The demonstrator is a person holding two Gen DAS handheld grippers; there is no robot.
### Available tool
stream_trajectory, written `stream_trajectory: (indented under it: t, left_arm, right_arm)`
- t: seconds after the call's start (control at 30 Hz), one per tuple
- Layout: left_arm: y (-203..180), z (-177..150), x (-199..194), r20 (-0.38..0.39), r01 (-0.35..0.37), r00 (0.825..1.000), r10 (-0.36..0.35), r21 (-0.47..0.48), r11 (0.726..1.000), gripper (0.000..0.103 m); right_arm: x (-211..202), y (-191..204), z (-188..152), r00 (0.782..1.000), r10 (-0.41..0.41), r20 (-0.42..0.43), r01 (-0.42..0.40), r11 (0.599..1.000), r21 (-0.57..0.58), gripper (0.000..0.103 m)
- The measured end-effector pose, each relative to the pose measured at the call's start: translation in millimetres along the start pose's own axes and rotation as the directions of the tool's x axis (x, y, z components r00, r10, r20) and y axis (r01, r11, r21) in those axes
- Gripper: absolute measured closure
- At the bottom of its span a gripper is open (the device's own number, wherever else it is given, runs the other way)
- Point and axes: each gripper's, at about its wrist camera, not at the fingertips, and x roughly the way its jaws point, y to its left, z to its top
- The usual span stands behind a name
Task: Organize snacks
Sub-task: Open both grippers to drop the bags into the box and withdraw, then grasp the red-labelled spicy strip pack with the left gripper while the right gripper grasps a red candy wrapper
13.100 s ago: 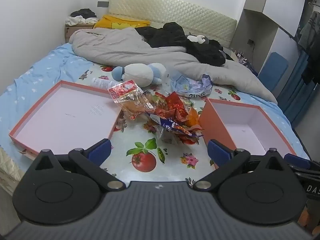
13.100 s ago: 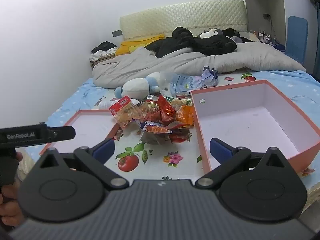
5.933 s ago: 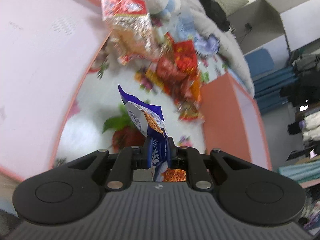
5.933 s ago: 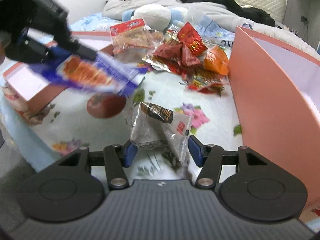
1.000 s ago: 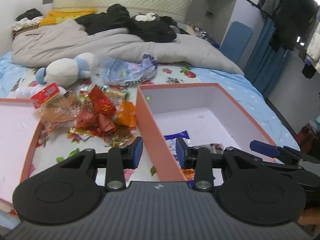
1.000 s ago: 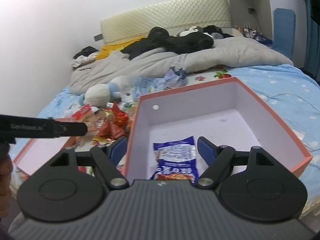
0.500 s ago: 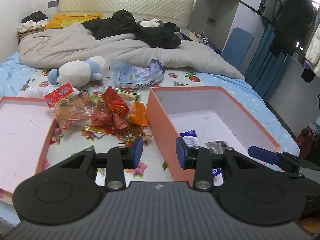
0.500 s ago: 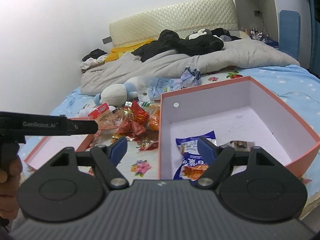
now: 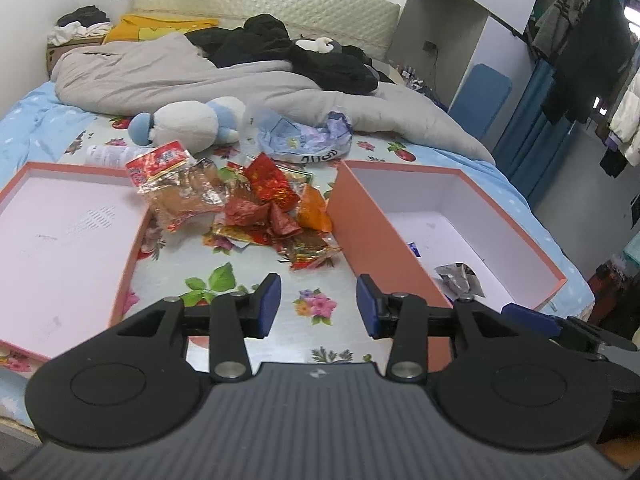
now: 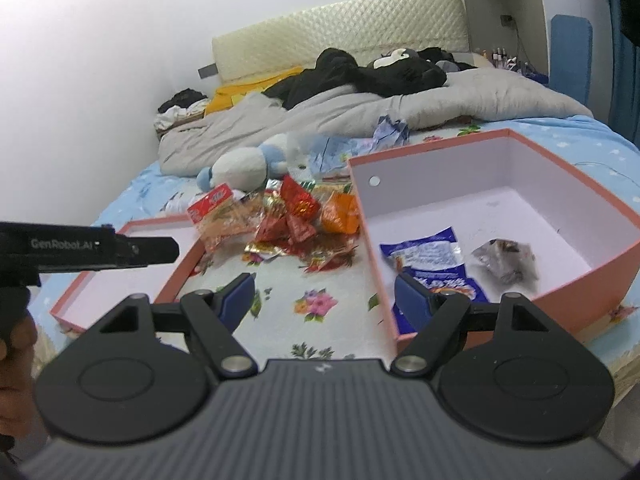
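Legibly, "GenRobot.AI" marks the left gripper point(image 10: 160, 250) casing.

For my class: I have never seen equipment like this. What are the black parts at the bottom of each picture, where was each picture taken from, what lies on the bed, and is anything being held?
There is no robot here. A person holds a hand tool with a two-finger claw in each hand, and each tool carries a camera looking along its fingers. One picture comes from the left claw, the other from the right claw; the black shapes below are the tools themselves.

On the flowered bed cover lies a pile of snack packets, between a shallow pink lid and a deeper pink box. Inside the box are a blue packet and a grey packet. Behind are a plush toy and a grey quilt.

Nothing is held: the right claw is open and empty, and the left claw's jaws are opening, with nothing between them.
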Motion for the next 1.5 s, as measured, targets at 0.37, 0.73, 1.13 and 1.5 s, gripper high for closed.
stream_trajectory:
  t: [0.37,0.73,1.13,1.5]
  left_arm:
    - [30.2,-16.7,-2.4,-0.026,-0.033,0.999,0.031,-0.063,0.997,0.049]
    - [51.5,-15.4,36.8,-0.066,-0.118,0.991,0.113,-0.075,0.99,0.03]
    - [95.7,21.7,108.6,-0.065,-0.166,0.984,0.164,-0.027,0.986,0.023]
    - [130.7,60.7,172.6,-0.01,-0.224,0.975,0.224,-0.072,0.972,0.023]
  right_arm:
    - [6.6,24.7,-9.1,1.0,0.002,-0.004,-0.003,0.999,-0.048,0.025]
    - [43.0,25.1,-15.6,1.0,-0.014,-0.028,0.012,0.997,-0.073,0.025]
    - [105.5,46.6,-6.8,0.999,-0.033,-0.004,0.033,0.997,-0.063,0.026]
    - [164.6,60.5,-8.1,1.0,-0.031,0.005,0.031,0.98,-0.196,0.026]
